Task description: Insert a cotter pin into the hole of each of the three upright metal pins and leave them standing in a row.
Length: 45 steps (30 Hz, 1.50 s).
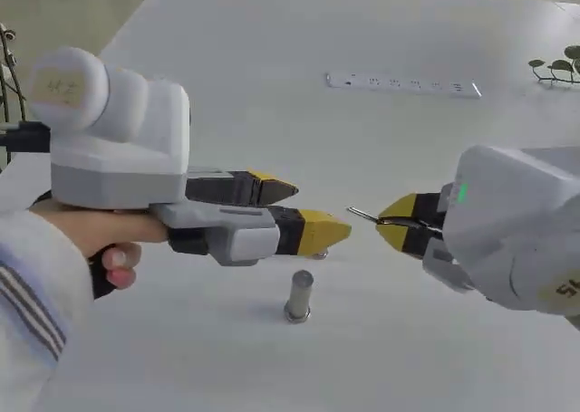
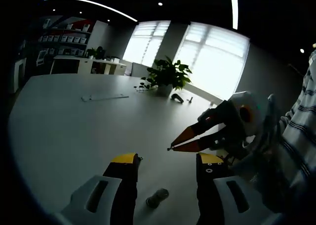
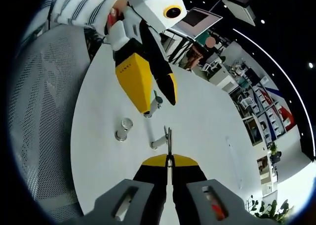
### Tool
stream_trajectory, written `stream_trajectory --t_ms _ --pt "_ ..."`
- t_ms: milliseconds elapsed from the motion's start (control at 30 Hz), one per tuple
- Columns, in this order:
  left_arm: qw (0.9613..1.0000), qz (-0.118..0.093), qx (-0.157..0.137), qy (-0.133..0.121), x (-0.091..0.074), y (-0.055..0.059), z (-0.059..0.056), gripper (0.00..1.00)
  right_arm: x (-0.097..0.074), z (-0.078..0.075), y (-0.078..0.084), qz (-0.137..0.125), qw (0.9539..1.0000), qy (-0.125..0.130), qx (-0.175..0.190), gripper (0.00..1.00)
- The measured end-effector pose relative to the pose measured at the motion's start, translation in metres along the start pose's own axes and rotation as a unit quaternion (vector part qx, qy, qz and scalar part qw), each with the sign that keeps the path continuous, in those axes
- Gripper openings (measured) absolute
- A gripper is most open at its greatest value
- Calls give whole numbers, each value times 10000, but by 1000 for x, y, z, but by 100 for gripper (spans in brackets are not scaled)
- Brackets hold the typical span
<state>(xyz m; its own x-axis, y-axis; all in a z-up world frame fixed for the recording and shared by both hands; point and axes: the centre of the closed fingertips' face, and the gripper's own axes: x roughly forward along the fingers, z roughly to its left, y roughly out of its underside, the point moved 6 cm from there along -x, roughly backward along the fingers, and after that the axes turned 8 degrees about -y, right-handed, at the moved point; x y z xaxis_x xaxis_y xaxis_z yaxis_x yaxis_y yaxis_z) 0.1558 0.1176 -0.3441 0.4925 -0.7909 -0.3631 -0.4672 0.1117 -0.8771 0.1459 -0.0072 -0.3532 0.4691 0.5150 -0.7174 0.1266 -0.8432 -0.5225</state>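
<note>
White table (image 1: pixel 272 86) all the way back, with a power strip (image 1: pixel 403 84) and a plant (image 1: pixel 557 68) at the far edge, and the action is right up front. The right gripper (image 1: pixel 384 221) has its jaws pressed together on a thin cotter pin (image 1: pixel 362 215), which pokes out past the tips toward the left gripper (image 1: pixel 319 213). That one has its jaws spread wide with nothing between them.

In the right gripper view all three targets are upright. A first metal pin (image 3: pixel 122 129) stands on its own. A second metal pin (image 3: pixel 155 104) sits right at the left gripper's tips, though I can't tell whether they touch it. A third metal pin (image 3: pixel 159 142) is just beyond the cotter pin's point. No cotter pin looks threaded through any of them yet, as far as this fisheye lets me judge.

Here's the danger. The cotter pin is pinched only at its tail, so any side load at the hole could swivel it in the jaws. If it misses the hole, the push lands on a free-standing pin. With the left jaws not closed on anything, that pin could tip and take a neighbour down with it.
</note>
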Motion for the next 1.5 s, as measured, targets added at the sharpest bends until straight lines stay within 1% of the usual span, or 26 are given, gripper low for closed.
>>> stream_trajectory --t_ms 233,367,633,733,800,1067,1267,1300,1333,1367,1467,1500 --pt "9999 96 -41 123 10 2 -1 36 2 5 -4 7 9999 18 -104 0" --pt "9997 155 -63 188 14 5 -2 28 2 6 -7 3 9998 29 -183 0" --pt "9994 156 -125 273 17 5 -3 17 5 8 -13 -4 9994 18 -334 0" --pt "9993 172 -114 315 18 6 -4 10 5 9 -15 -16 9993 13 -367 0" --pt "9991 202 -149 339 18 7 -5 7 5 9 -16 -38 9993 22 -373 0" --pt "9991 216 -148 322 20 8 -5 0 3 8 -19 -70 9991 38 -415 0" --pt "9990 205 -206 354 19 8 -6 0 2 7 -21 -91 9989 44 -450 0" --pt "9989 204 -195 373 19 8 -6 0 2 7 -21 -98 9989 40 -453 0" --pt "9989 199 -115 404 18 8 -5 0 2 7 -22 -110 9989 34 -450 0" --pt "9989 200 -119 405 18 8 -5 0 2 8 -22 -111 9989 32 -456 0" --pt "9987 242 -188 415 18 9 -6 0 2 9 -22 -108 9988 -1 -473 0" --pt "9986 243 -252 387 18 9 -5 0 3 9 -22 -120 9989 0 -462 0"
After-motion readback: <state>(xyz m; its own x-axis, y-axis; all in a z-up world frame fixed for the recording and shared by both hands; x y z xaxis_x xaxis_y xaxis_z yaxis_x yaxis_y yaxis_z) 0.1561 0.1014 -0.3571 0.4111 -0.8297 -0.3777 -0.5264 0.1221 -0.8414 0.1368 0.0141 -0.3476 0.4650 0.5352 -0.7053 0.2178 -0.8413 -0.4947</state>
